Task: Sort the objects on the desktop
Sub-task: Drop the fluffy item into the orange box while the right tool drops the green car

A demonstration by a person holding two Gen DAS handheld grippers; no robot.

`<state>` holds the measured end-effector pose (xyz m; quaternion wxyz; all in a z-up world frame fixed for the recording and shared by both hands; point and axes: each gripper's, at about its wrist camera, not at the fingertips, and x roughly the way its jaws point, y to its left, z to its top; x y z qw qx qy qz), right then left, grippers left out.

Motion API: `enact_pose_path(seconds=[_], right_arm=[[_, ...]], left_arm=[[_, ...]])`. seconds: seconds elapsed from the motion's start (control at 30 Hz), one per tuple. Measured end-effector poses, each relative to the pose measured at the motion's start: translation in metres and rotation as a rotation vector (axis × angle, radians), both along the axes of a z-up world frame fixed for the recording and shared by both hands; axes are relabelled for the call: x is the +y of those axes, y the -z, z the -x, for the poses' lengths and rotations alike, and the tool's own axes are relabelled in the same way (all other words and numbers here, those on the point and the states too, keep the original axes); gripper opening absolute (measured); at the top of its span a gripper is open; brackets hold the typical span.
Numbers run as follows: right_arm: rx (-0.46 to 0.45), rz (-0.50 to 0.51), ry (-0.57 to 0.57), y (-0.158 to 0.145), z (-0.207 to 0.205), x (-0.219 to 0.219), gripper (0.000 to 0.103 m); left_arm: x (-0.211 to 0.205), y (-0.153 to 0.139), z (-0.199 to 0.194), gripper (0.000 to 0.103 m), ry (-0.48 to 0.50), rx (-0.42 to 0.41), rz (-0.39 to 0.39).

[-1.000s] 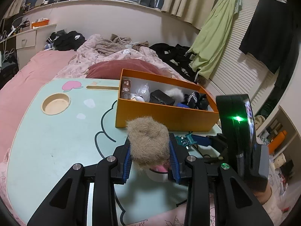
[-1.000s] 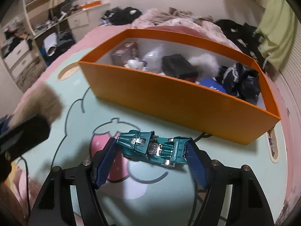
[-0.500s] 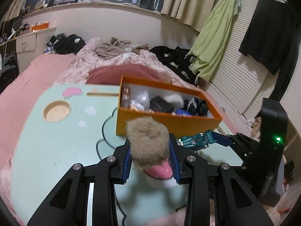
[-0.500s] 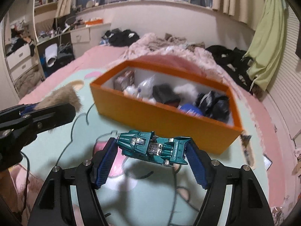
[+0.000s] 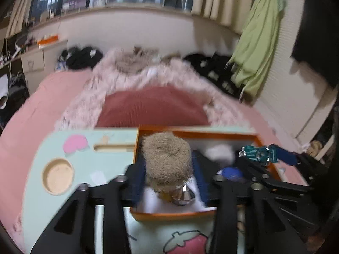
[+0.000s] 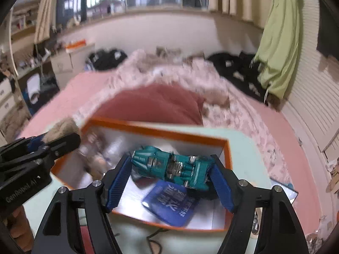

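Observation:
My left gripper (image 5: 169,166) hangs over the left part of the orange box (image 5: 190,134). Its jaws are opening, and the tan furry puff (image 5: 167,156) sits loosely between the blue pads. My right gripper (image 6: 169,157) is over the right part of the box (image 6: 169,132). The teal toy car (image 6: 171,167) lies crosswise between its pads with both ends against them, and these jaws are starting to open. From the left wrist view the car (image 5: 256,153) shows at the right. The box holds a blue packet (image 6: 169,203), a white fluff ball (image 5: 220,152) and blurred items.
The box stands on a mint-green lap table (image 5: 84,165) with a round cup recess (image 5: 58,176) at its left. A dark red pillow (image 5: 152,108) and a pink bed lie beyond. A black cable (image 6: 156,239) runs on the table in front of the box.
Both grippers moved forward from above the table to above the orange box. The left jaws widened around the furry puff. The car is still between the right pads.

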<state>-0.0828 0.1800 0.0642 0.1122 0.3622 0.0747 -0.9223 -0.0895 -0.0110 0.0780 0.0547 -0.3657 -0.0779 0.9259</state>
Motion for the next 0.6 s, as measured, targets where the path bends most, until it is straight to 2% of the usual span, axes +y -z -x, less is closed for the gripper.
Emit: enact_pose_path(seconds=[0.03, 0.1, 0.13, 0.2, 0.3, 0.6], right_arm=[[-0.029, -0.022, 0.004, 0.008, 0.005, 0.001, 0.081], [-0.052, -0.068, 0.0, 0.022, 0.007, 0.0, 0.083], [-0.024, -0.054, -0.01, 0.024, 0.003, 0.002, 0.083], [-0.024, -0.04, -0.011, 0.025, -0.001, 0.005, 0.084], [-0.048, -0.026, -0.021, 0.027, -0.006, 0.008, 0.084], [-0.036, -0.022, -0.049, 0.027, -0.032, 0.003, 0.084]], left_arm=[[0.001, 0.01, 0.006, 0.06, 0.001, -0.045, -0.005], [0.012, 0.012, -0.002, 0.069, 0.003, 0.009, 0.077], [0.018, 0.013, -0.006, 0.07, 0.01, 0.02, 0.11], [0.015, 0.013, -0.008, 0.072, 0.012, 0.009, 0.084], [0.014, 0.01, -0.013, 0.074, 0.033, -0.004, 0.086], [0.005, 0.014, -0.043, 0.074, 0.04, 0.012, 0.069]])
